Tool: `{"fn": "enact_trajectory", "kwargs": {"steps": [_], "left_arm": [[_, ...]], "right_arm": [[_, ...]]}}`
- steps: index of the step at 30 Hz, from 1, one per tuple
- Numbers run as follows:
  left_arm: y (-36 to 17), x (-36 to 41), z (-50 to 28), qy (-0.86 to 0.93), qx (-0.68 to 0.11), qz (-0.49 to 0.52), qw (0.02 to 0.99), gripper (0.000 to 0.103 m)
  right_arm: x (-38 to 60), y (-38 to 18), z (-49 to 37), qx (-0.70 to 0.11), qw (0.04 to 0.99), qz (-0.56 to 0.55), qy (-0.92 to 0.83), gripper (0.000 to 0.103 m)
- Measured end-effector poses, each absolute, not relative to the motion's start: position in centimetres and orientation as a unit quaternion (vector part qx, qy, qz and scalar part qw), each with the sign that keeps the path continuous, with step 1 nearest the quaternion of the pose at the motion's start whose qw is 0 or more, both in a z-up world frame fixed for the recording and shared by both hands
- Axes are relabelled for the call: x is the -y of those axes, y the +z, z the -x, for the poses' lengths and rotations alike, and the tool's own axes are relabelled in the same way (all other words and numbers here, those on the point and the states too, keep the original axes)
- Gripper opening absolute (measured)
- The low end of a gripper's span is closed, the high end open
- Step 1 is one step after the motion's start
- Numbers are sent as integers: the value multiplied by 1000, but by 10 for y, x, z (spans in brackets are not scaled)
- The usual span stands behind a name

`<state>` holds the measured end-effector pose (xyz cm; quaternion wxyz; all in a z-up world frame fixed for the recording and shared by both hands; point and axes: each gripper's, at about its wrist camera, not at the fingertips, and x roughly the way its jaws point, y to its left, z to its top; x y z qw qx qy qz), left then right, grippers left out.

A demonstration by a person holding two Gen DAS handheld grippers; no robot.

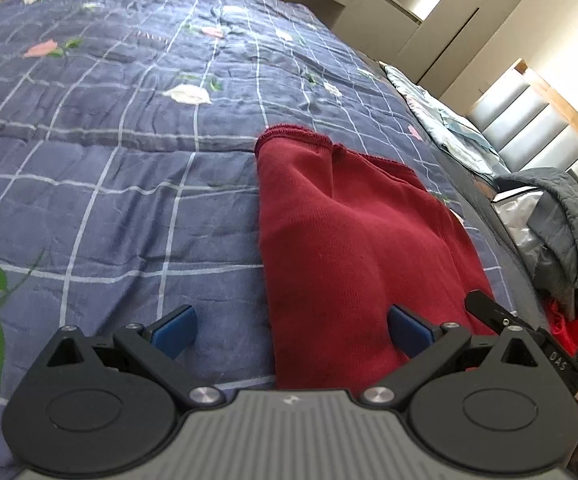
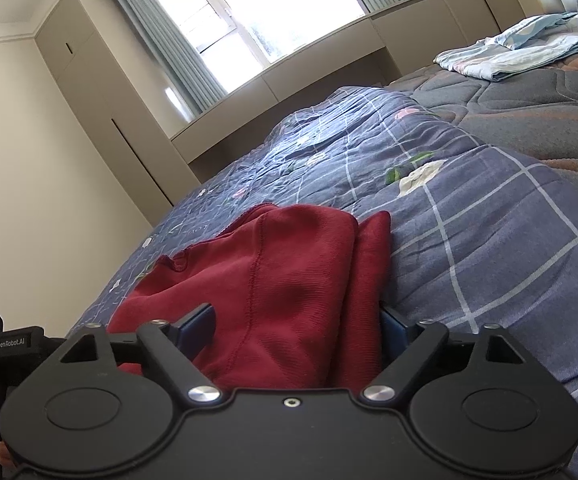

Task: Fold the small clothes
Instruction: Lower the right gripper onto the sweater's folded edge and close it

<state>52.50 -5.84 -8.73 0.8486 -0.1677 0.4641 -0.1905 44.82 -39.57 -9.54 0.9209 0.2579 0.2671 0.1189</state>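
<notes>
A dark red knit garment (image 1: 349, 240) lies folded lengthwise on the blue checked quilt (image 1: 109, 180). My left gripper (image 1: 293, 334) is open, its blue pads straddling the garment's near left edge without pinching it. In the right wrist view the same red garment (image 2: 285, 280) is bunched between the blue pads of my right gripper (image 2: 297, 330), which is open wide around the cloth's near end. The right pad is mostly hidden behind the fabric. The other gripper's black body (image 1: 501, 316) shows at the right of the left wrist view.
The quilt (image 2: 469, 220) covers a bed with a grey mattress (image 2: 529, 112). Folded light blue bedding (image 2: 521, 48) lies near the padded headboard (image 1: 537, 132). A grey blanket (image 1: 561, 216) and red cloth (image 1: 569, 324) are heaped at the bed's right side. Beige wardrobes (image 2: 101, 92) and a window (image 2: 269, 4) stand beyond.
</notes>
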Motion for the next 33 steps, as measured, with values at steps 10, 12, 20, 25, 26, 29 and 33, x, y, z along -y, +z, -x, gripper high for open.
{"fn": "enact_trajectory", "kwargs": {"steps": [10,12,20,25,26,29,33], "left_arm": [[-77,63,-523,-177,-462,145,857,102],[-77,61,-524,-178,-460,154,856,103],[-79,49,-529,-198,-469,184,841,94],[-73,54,-529,-194,-463,155,851,97],[-74,56,-530,-193,-468,151,849,101],[-80,60,-535,-200,-478,149,842,102],[-92,55,-544,-197,-489,194,827,103]], "right_arm": [[400,-97,-446,-264,918,-275,114,53],[399,-95,-445,-259,920,-271,112,47],[412,-90,-443,-255,913,-303,97,21],[409,-85,-445,-271,915,-283,92,23],[408,-85,-448,-279,914,-278,96,27],[411,-85,-455,-293,908,-279,104,36],[414,-89,-460,-308,901,-285,110,39]]}}
